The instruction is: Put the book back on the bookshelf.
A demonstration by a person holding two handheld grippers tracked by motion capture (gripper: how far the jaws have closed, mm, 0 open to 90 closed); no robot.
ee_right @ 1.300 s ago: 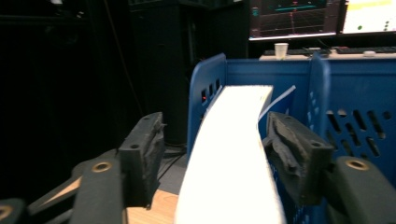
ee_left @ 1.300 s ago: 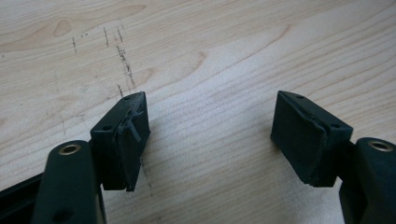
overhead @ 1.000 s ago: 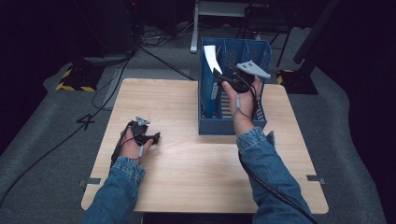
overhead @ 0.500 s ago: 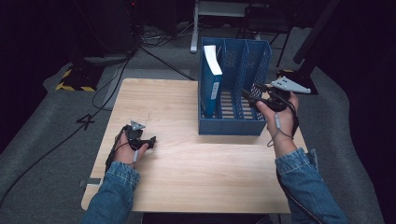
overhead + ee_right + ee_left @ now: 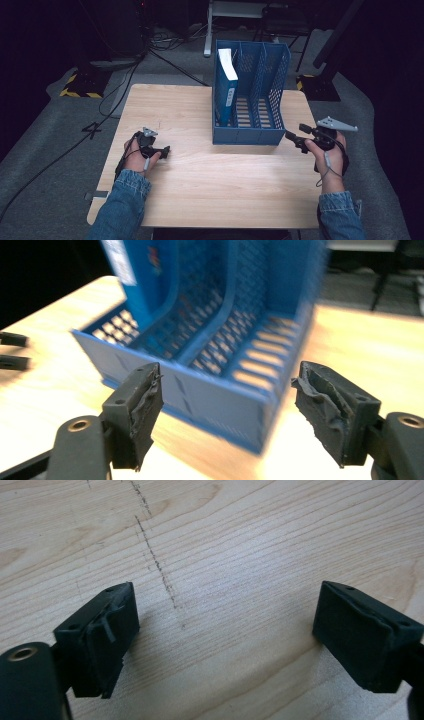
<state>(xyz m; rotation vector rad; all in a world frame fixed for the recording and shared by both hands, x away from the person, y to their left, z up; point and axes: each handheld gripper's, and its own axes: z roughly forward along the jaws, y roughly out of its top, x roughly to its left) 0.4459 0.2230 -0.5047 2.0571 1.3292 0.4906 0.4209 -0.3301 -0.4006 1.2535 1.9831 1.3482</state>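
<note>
Wooden tabletop point(image 5: 200, 200), centre of the high view, on grey carpet with dark surroundings; faint pencil line across the grain in the upper left of the left gripper view.

Blue file rack point(image 5: 250, 107) with three slots and perforated walls, upper centre-right of the high view, upright on the tabletop; blurred, in the upper centre of the right gripper view point(image 5: 220, 340), front wall just beyond the jaws.

Blue book point(image 5: 226, 85) with white top edge, upright in the leftmost slot of the rack, leaning slightly; seen at the upper left of the right gripper view point(image 5: 135, 270).

Right gripper point(image 5: 291, 140), right of centre in the high view, just beside the rack's near right corner, pointing left toward it; grey three-cornered plate on top. Jaws spread, just opened further, nothing between them point(image 5: 227, 415).

Left gripper point(image 5: 165, 149), lower left of the high view, low over bare tabletop, well apart from the rack. Jaws spread wide, just opened further, only wood grain between them point(image 5: 225, 630).

Denim sleeves point(image 5: 120, 205) entering from the bottom edge of the high view.
</note>
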